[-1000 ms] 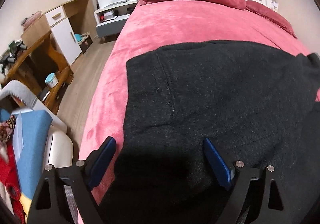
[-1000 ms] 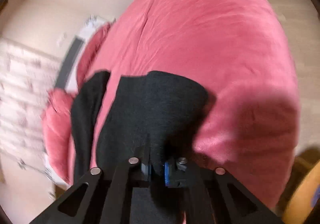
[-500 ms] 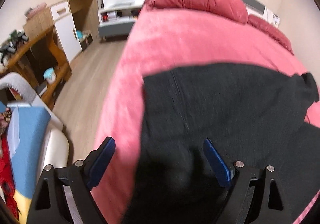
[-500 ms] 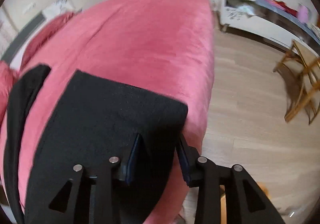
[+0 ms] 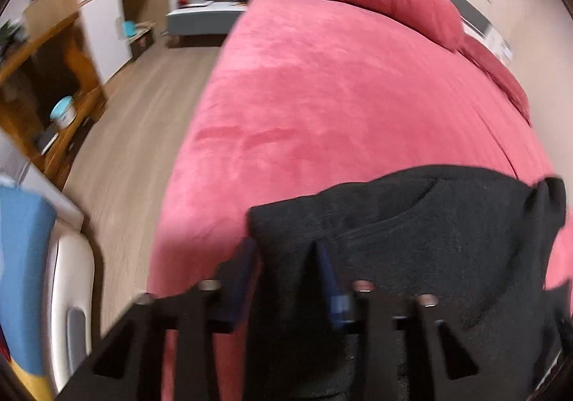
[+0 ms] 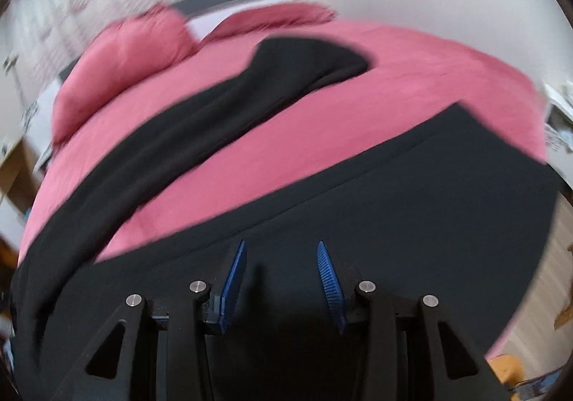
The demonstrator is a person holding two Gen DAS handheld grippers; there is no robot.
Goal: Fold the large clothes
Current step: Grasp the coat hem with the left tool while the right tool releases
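1. Across the lower half of the right wrist view, the black garment lies spread on the pink bedspread, and a long sleeve-like strip of it runs up toward the upper left and ends near the pillow.
2. Judging from that spread, the folding is at an early stage: one fold shows along the garment's near edge in the left wrist view, while the strip still lies out flat and unfolded.
3. At lower centre of the left wrist view, the left gripper has just been closing, and its blue pads now pinch a raised corner of the black garment.
4. At bottom centre of the right wrist view, the right gripper has just been opening; its jaws stand apart over the cloth and pinch nothing.
5. Still to do, by my reading: carry the held corner across, bring the strip in, then fold the body smaller.
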